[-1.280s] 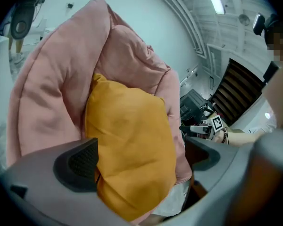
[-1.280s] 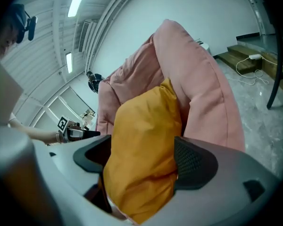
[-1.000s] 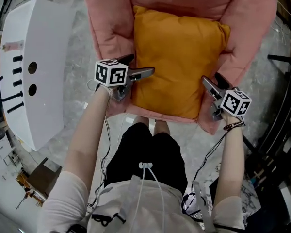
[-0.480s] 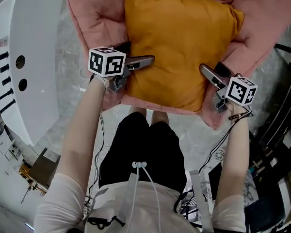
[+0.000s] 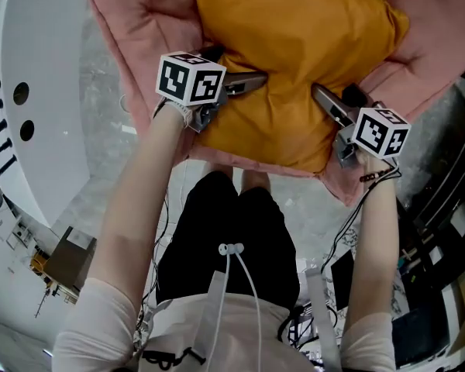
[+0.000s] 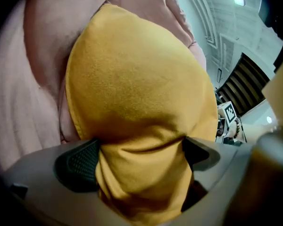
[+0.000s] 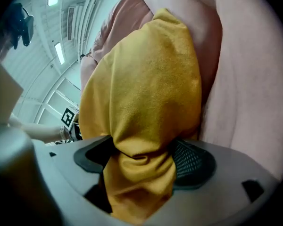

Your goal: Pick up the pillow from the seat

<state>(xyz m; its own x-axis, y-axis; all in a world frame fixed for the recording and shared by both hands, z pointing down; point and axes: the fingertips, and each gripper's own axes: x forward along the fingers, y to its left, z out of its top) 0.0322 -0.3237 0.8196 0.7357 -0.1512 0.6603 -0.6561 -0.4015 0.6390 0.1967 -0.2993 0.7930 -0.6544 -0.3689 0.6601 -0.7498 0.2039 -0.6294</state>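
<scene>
We have the orange pillow pinched at both sides: the left gripper and the right gripper each clamp a bunched fold of its fabric. It sits low in the pink armchair. We should lift both grippers evenly, as the soft cloth may slip.

**Pillow pinched at both sides, in the pink seat**

I see one mustard-orange pillow, soft, fuzzy and roughly square, lying in the hollow of the padded pink seat. Its near edge reaches almost to the seat's front lip. I have its left side bunched between the left gripper's jaws and its right side between the right gripper's, so the fabric creases inward there. I can't tell whether it is clear of the cushion.
</scene>
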